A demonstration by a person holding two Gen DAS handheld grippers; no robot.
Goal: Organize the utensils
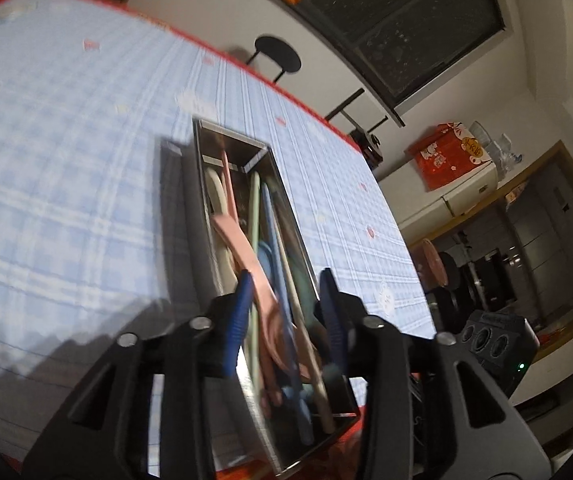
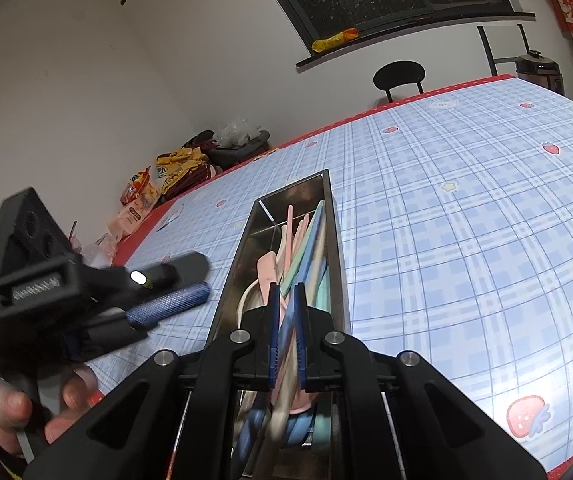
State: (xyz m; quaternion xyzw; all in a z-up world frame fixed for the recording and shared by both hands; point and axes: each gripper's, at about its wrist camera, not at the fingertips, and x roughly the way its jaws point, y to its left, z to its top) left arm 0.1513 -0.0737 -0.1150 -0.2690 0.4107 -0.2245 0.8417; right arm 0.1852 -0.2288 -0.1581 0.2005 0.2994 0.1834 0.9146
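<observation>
At the bottom centre of the right wrist view the right claw (image 2: 286,300) stands nearly pressed together over the near end of the metal tray (image 2: 336,216), with pastel handles showing in its narrow gap, though I cannot tell whether its pads bear on any of them. In the left wrist view the left claw (image 1: 286,300) is spread, a pink utensil (image 1: 246,248) lying loose between its blue pads. Farther up, the tray stretches away across the blue checked bench (image 2: 466,220) with all the utensils seemingly in it, so the sorting looks near its end; next, each claw needs to lift clear without snagging a handle.
</observation>
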